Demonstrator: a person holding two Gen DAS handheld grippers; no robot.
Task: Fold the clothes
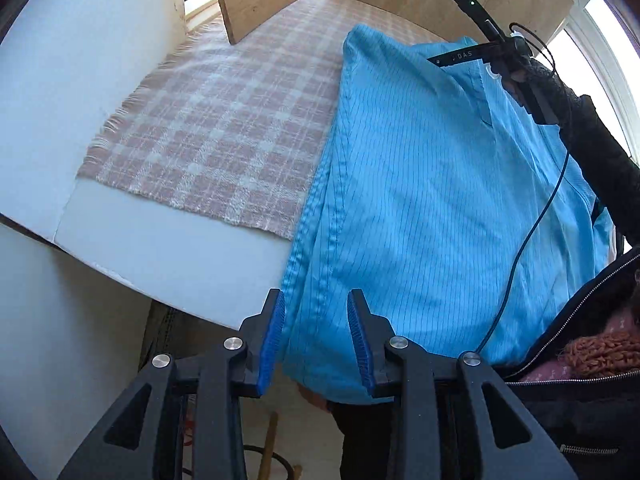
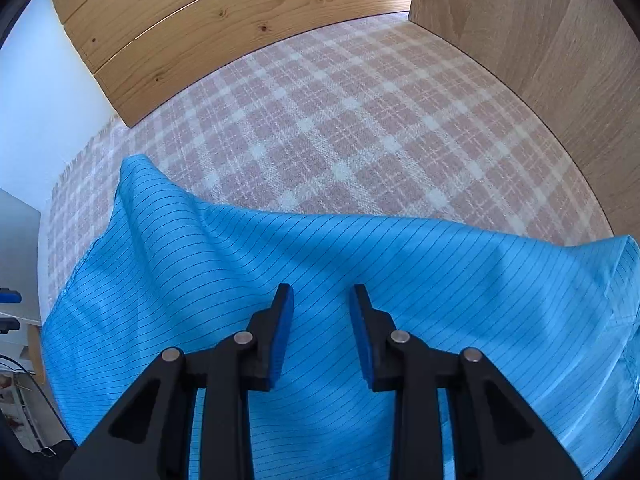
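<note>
A bright blue pinstriped garment (image 1: 432,200) lies on a pink-and-white plaid cloth (image 1: 224,128), and its near end hangs over the table's front edge. My left gripper (image 1: 318,336) is open at that hanging end, its blue pads on either side of the left hem; I cannot tell whether they touch it. In the right wrist view the garment (image 2: 320,248) lies rumpled, with one raised corner at the left. My right gripper (image 2: 322,328) hovers open just over the garment's middle, holding nothing.
The white table (image 1: 168,248) shows bare board left of the plaid cloth (image 2: 340,120). Wooden boards stand at the back (image 2: 240,20) and along the right (image 2: 540,60). A person's black sleeve (image 1: 592,148) and dark zipped jacket (image 1: 580,360) fill the right side, with a thin cable (image 1: 532,232) across the garment.
</note>
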